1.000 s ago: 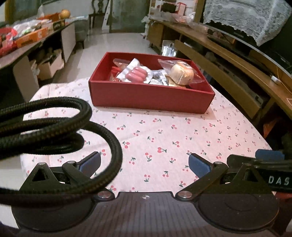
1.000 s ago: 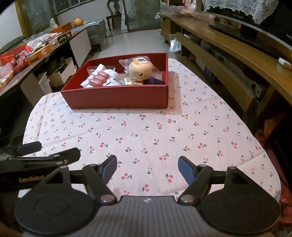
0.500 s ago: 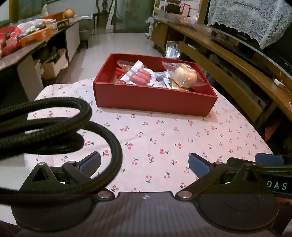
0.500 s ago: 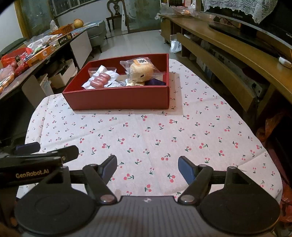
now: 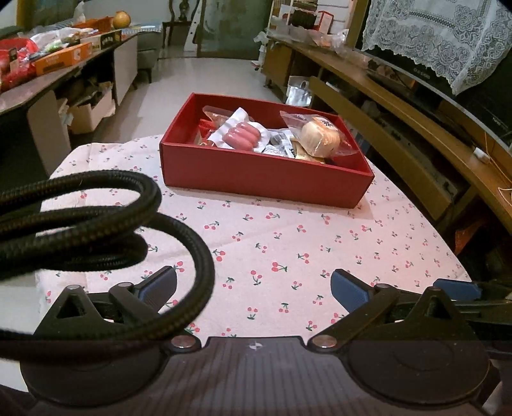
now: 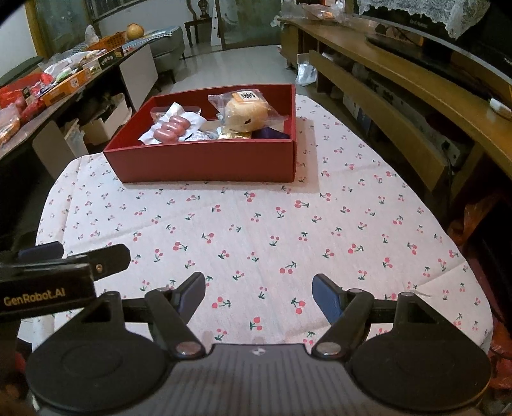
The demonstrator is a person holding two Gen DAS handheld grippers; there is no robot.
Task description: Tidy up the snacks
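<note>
Red rectangular cardboard box (image 6: 204, 160), holding a wrapped pink sausage pack (image 6: 169, 128) and a bagged round bun (image 6: 246, 110), sits on the cherry-print tablecloth (image 6: 272, 230) well ahead of both grippers. Left gripper (image 5: 252, 284) and right gripper (image 6: 258, 289): jaws spread wide, empty. A black braided cable (image 5: 96, 224) loops left of the left gripper.

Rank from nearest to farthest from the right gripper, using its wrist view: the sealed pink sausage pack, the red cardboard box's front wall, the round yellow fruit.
1. Red cardboard box's front wall, centre.
2. Sealed pink sausage pack, inside, left.
3. Round yellow fruit, far left.
</note>
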